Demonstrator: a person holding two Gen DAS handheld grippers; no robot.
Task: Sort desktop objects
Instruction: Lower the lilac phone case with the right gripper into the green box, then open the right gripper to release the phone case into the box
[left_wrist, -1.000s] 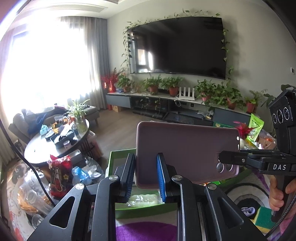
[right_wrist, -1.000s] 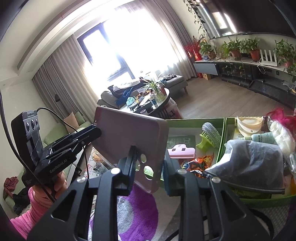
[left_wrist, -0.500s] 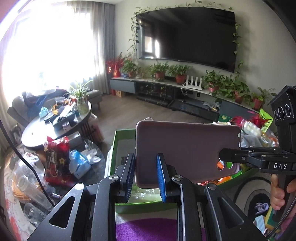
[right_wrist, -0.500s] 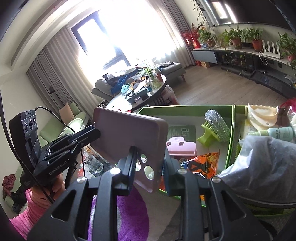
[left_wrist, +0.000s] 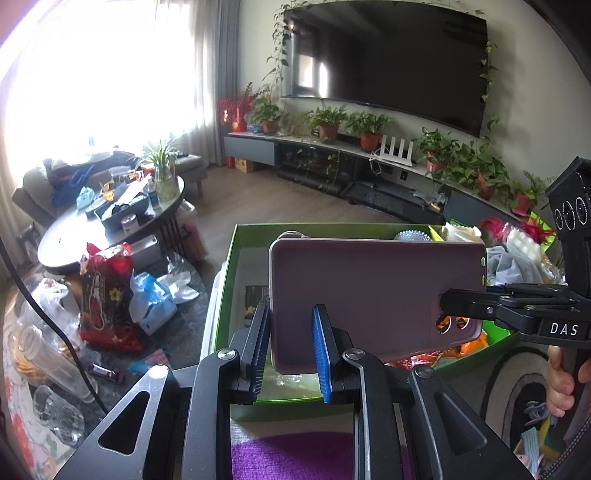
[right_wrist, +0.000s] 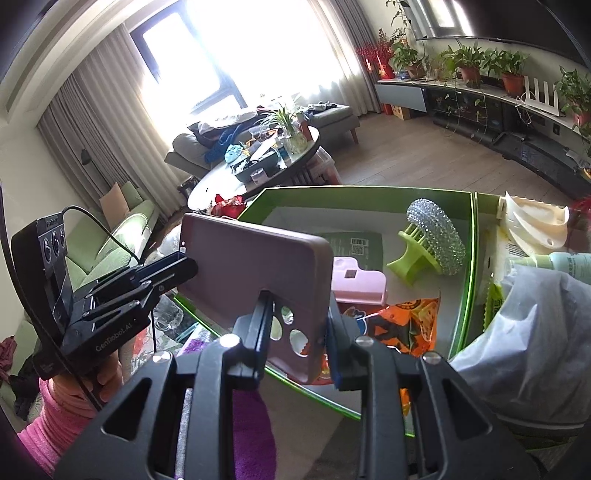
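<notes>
A mauve phone case (left_wrist: 373, 295) is held in the air between both grippers, above the near edge of a green box (left_wrist: 236, 266). My left gripper (left_wrist: 291, 325) is shut on its left end. My right gripper (right_wrist: 295, 314) is shut on the end with the camera holes; it shows in the left wrist view (left_wrist: 454, 304) coming in from the right. In the right wrist view the case (right_wrist: 255, 266) hangs over the box (right_wrist: 362, 194), and the left gripper (right_wrist: 184, 264) clamps its far end.
The box holds a green brush (right_wrist: 432, 240), a pink clip (right_wrist: 358, 282), an orange snack packet (right_wrist: 406, 325) and a dark green card (right_wrist: 358, 243). A second green box to the right holds a grey bag (right_wrist: 535, 332). A purple mat (left_wrist: 295, 458) lies below. A round table (left_wrist: 110, 221) stands left.
Both grippers have carried the case downward and forward, over the green box. The box contents now show more fully. Both grips on the case are unchanged.
</notes>
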